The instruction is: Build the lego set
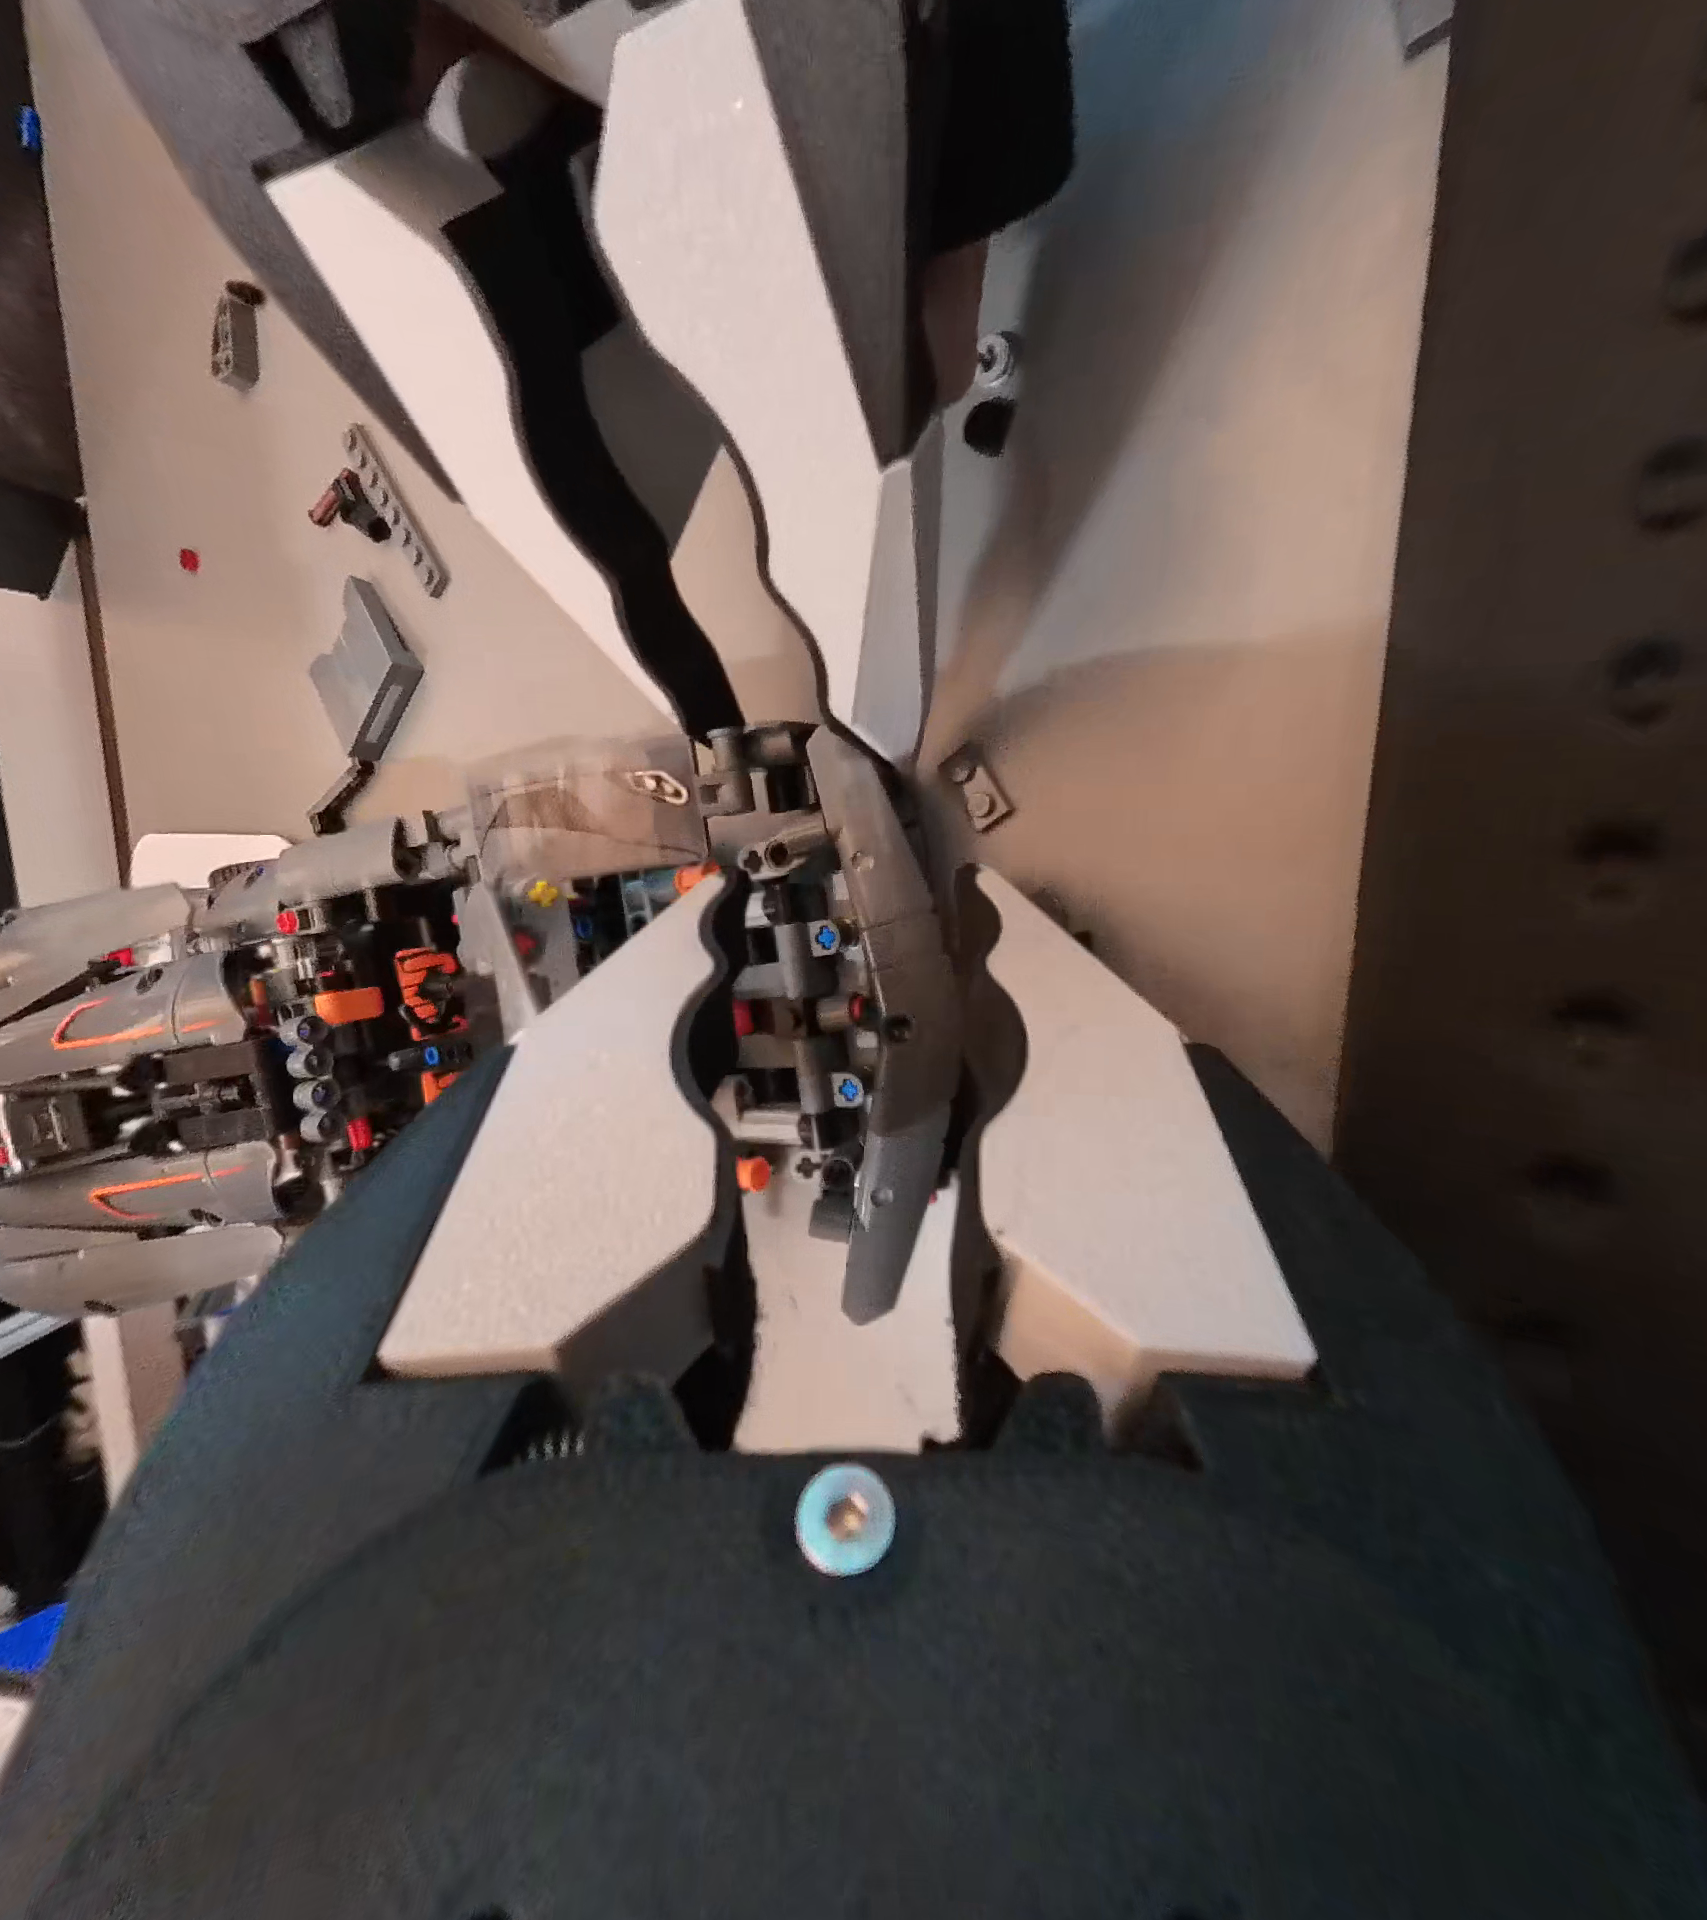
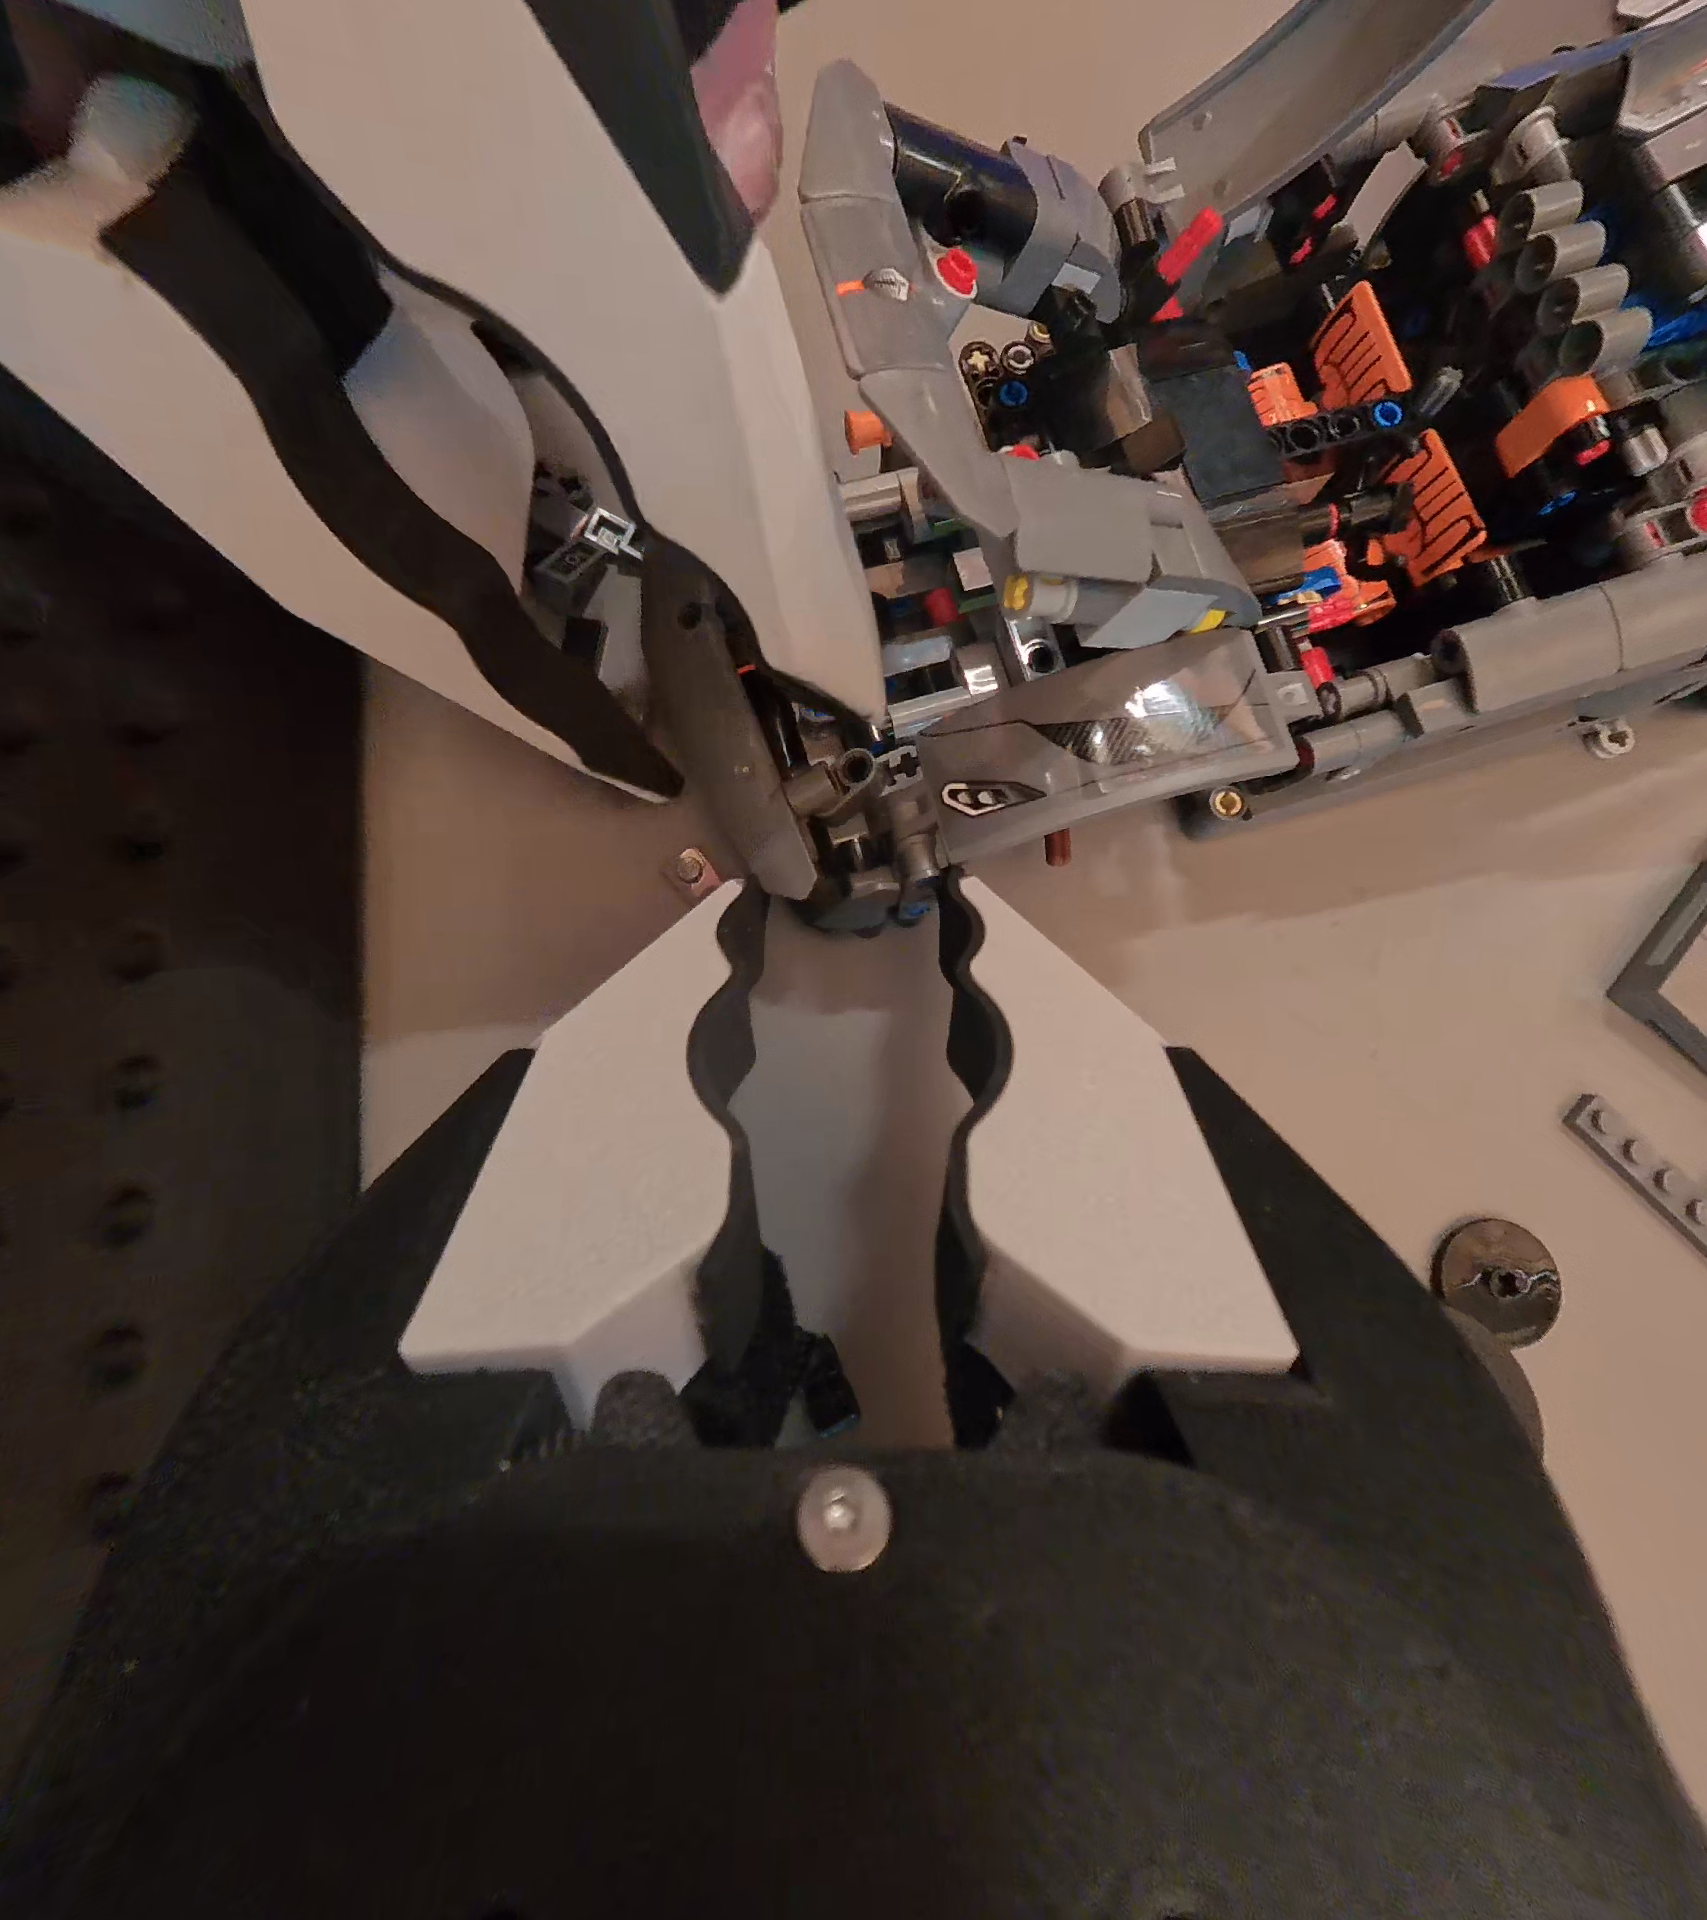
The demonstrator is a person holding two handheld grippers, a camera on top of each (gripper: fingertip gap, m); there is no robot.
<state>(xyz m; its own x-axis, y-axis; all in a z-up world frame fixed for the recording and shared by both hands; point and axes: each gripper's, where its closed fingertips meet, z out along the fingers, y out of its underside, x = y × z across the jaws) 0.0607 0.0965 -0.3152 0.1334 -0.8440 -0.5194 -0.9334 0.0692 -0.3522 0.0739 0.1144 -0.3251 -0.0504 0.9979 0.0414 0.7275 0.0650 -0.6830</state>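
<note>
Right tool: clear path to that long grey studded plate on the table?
Probably yes. The right tool is at the model's front end, and the plate lies apart on open table, only a small black piece beside it.

Lego car (image 1: pixel 205 1039): mostly dk grey panels w/ orange outline stripes, black frame inside, orange ribbed bits, red, blue & yellow pins. Curved front panel (image 1: pixel 890 997): plain grey, blue cross pins beside it. Windscreen piece (image 2: pixel 1140 717): smoky clear, carbon-weave patch. Left gripper (image 1: pixel 844 883) & right gripper (image 2: pixel 844 904): white fingers, wavy black pads, black bodies. Table (image 2: pixel 1244 1039): off-white. Long studded plate (image 2: pixel 1690 1216): grey. Small stud (image 1: pixel 189 561): red.
</note>
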